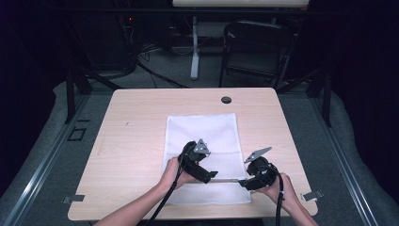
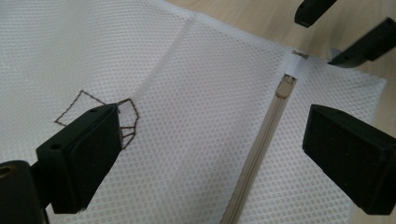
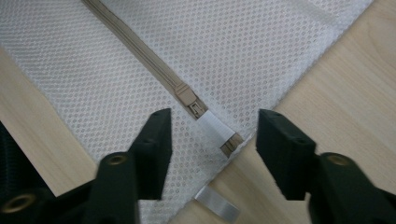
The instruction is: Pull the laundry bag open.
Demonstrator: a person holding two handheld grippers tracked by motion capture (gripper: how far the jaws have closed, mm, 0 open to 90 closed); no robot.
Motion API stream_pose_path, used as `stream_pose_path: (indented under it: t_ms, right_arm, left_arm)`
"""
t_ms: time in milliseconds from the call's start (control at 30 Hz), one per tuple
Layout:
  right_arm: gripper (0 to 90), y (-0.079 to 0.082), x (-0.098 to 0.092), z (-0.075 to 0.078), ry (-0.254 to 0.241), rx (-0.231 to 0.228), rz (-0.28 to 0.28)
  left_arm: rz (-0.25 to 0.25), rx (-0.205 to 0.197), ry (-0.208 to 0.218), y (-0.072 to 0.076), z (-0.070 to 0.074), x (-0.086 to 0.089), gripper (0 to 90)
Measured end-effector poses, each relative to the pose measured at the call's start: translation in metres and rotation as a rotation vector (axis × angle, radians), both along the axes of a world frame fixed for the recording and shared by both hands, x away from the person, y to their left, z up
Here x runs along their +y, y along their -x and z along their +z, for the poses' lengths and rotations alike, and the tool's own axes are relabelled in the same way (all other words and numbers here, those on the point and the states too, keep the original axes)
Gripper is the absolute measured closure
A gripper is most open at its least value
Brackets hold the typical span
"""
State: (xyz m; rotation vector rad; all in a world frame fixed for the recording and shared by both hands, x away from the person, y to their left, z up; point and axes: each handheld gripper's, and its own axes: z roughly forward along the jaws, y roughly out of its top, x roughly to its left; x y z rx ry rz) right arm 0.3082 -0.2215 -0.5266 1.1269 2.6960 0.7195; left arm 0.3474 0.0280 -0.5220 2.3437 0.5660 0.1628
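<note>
A white mesh bag (image 1: 202, 132) lies flat on the wooden table (image 1: 136, 117). A beige zipper (image 1: 228, 180) runs along its near edge. My left gripper (image 1: 211, 176) hovers low over the bag, open, with the zipper (image 2: 261, 140) and mesh between its jaws (image 2: 212, 130). My right gripper (image 1: 243, 182) is at the bag's near right corner, also open. Its jaws (image 3: 215, 135) straddle the zipper slider (image 3: 189, 100) and a white tab (image 3: 215, 128) at the zipper's end without touching them. A small silver strip (image 3: 217, 204) lies on the wood just off the corner. A brown stitched mark (image 2: 126, 116) shows on the mesh.
A round black grommet (image 1: 226, 100) sits near the table's far edge. Metal clips (image 1: 73, 198) (image 1: 312, 195) stick out at the front corners. A dark folding chair (image 1: 256, 52) stands beyond the table. Bare wood lies left and right of the bag.
</note>
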Motion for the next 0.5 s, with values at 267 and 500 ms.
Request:
stream_pose_path:
  t_ms: [267,500]
  right_arm:
    - [78.8,-0.007,-0.002,-0.011,0.024,0.033,-0.023]
    - [90.0,-0.012,0.003,-0.020,0.038,0.036,-0.031]
  left_arm:
    - [-0.055,0.009,0.002,0.005,-0.010,-0.013,11.3]
    - [-0.094,0.015,-0.010,0.007,-0.018,-0.025,15.6]
